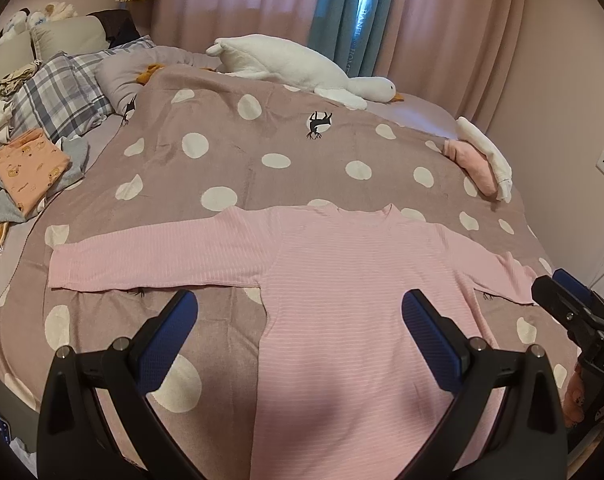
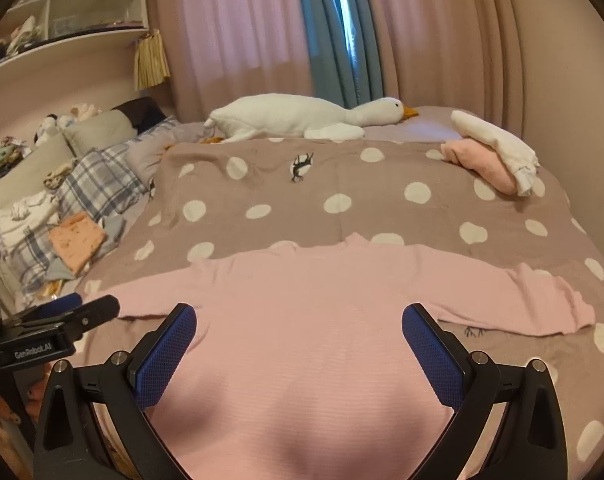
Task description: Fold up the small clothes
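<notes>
A pink ribbed long-sleeve top [image 1: 341, 280] lies flat on the polka-dot blanket [image 1: 230, 160], neck away from me, both sleeves spread out sideways. My left gripper [image 1: 300, 312] is open and empty, hovering above the top's left side near the armpit. My right gripper [image 2: 299, 326] is open and empty above the middle of the top [image 2: 302, 300]. The right gripper's black body also shows at the right edge of the left wrist view [image 1: 573, 312]; the left gripper shows at the left edge of the right wrist view [image 2: 62, 320].
A white goose plush [image 1: 302, 64] lies along the far edge of the bed. Folded pink and white clothes [image 1: 481, 160] sit at the far right. An orange printed garment [image 1: 30, 168] on grey clothes and plaid pillows [image 1: 62, 88] lie at the left. Curtains hang behind.
</notes>
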